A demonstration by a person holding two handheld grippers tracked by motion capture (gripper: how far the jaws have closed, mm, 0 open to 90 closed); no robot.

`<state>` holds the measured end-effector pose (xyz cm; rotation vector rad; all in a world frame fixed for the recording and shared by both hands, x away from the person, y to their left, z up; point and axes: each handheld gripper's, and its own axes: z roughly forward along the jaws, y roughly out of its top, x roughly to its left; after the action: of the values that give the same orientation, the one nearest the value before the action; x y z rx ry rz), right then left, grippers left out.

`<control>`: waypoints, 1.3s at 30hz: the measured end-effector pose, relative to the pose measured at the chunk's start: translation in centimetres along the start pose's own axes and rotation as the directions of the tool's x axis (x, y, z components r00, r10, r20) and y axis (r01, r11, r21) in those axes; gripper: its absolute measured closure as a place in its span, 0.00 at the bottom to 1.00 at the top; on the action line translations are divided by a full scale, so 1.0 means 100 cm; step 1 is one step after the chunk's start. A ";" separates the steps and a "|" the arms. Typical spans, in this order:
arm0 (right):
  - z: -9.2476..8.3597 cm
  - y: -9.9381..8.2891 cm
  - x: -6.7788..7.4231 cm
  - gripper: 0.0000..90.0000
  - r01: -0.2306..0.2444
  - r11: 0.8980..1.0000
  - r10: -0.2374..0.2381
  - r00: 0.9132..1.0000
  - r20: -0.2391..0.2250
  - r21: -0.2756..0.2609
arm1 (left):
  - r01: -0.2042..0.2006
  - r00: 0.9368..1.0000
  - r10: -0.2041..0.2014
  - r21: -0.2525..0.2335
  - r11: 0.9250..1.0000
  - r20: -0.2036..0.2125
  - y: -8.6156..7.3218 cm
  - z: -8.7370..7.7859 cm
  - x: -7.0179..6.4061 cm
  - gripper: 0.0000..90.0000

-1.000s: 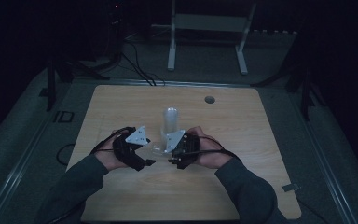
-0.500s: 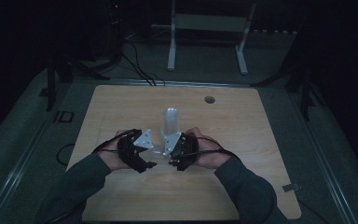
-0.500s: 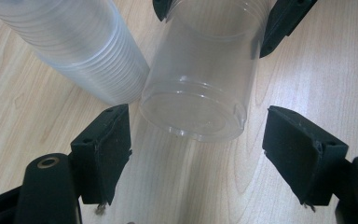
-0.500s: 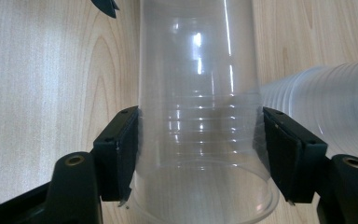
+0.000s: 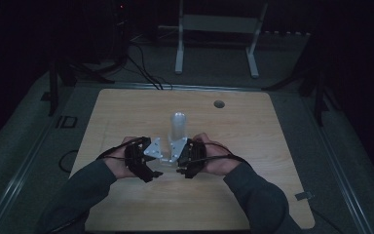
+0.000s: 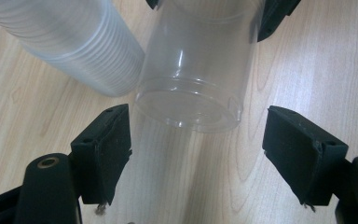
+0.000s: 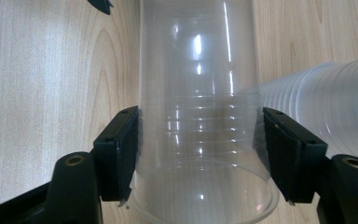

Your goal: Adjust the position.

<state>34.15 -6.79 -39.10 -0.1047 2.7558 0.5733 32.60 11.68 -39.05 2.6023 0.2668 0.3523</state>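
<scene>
The right gripper [image 7: 200,154] clamps a single clear plastic cup [image 7: 198,116] free of the cup stack [image 6: 70,46], while the wide-open left gripper [image 6: 196,144] has yet to grasp its base.

There are no words, numbers or signs to read on anything in these pictures.

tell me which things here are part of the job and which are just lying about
In the job:
- clear cup, clamped near its rim by the right gripper
- left gripper, jaws open around that cup's base
- stack of cups, lying beside it

Lying about:
- white frame behind the table
- floor cables
</scene>
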 end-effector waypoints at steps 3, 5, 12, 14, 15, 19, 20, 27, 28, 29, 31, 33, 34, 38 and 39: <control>0.000 0.001 0.000 0.37 -0.001 1.000 0.001 1.000 -0.001 0.002 | -0.007 1.000 0.007 0.012 1.000 0.000 0.001 0.001 0.000 0.26; 0.000 0.001 0.000 0.37 0.003 1.000 -0.003 1.000 -0.002 0.004 | -0.014 1.000 0.014 0.025 1.000 -0.002 0.002 0.002 0.000 0.26; 0.001 0.003 0.002 0.37 0.006 1.000 -0.005 1.000 -0.013 0.016 | -0.031 0.999 0.031 0.041 0.999 -0.006 0.004 0.004 -0.001 0.27; 0.002 0.003 0.002 0.37 0.011 1.000 -0.010 1.000 -0.016 0.019 | -0.025 1.000 0.025 0.031 0.999 -0.005 0.005 0.004 -0.002 0.27; 0.002 0.003 0.002 0.37 0.012 1.000 -0.012 1.000 -0.017 0.019 | -0.025 1.000 0.025 0.028 0.999 -0.001 0.005 0.004 -0.002 0.27; 0.003 0.004 0.003 0.37 0.018 1.000 -0.018 1.000 -0.019 0.017 | 0.000 1.000 0.000 -0.006 1.000 0.011 0.006 0.004 -0.002 0.28; 0.003 0.004 0.003 0.37 0.018 1.000 -0.018 1.000 -0.019 0.016 | 0.006 1.000 -0.005 -0.013 1.000 0.013 0.006 0.004 -0.003 0.28; 0.003 0.006 0.005 0.37 0.022 1.000 -0.022 1.000 -0.021 0.012 | 0.013 0.999 -0.012 -0.022 1.000 0.033 0.006 0.006 -0.002 0.30; 0.003 0.007 0.005 0.37 0.026 1.000 -0.026 0.999 -0.020 0.010 | 0.015 0.999 -0.014 -0.025 1.000 0.036 0.006 0.007 -0.002 0.31; 0.003 0.007 0.005 0.37 0.029 1.000 -0.029 0.999 -0.019 0.010 | 0.021 0.999 -0.020 -0.028 0.999 0.039 0.006 0.007 -0.002 0.31; 0.003 0.007 0.005 0.37 0.035 0.999 -0.035 0.999 -0.016 0.008 | 0.125 0.992 -0.121 -0.105 0.987 0.045 0.006 0.014 -0.008 0.32; 0.003 0.007 0.005 0.37 0.029 1.000 -0.029 0.999 -0.017 0.007 | 0.137 0.990 -0.132 -0.110 0.984 0.048 0.005 0.015 -0.009 0.32; 0.002 0.007 0.005 0.37 0.029 1.000 -0.029 0.999 -0.016 0.006 | 0.144 0.989 -0.139 -0.114 0.983 0.051 0.005 0.016 -0.009 0.32; 0.002 0.007 0.005 0.37 0.034 0.999 -0.034 0.999 -0.016 0.003 | 0.159 0.987 -0.153 -0.124 0.979 0.056 0.005 0.018 -0.010 0.36; 0.002 0.007 0.005 0.37 0.035 0.999 -0.035 0.999 -0.016 0.004 | 0.164 0.986 -0.158 -0.128 0.978 0.058 0.005 0.019 -0.010 0.37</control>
<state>33.63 -6.08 -39.19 -0.1564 2.7643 0.5599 32.25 10.12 -40.56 2.4362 0.4209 0.2419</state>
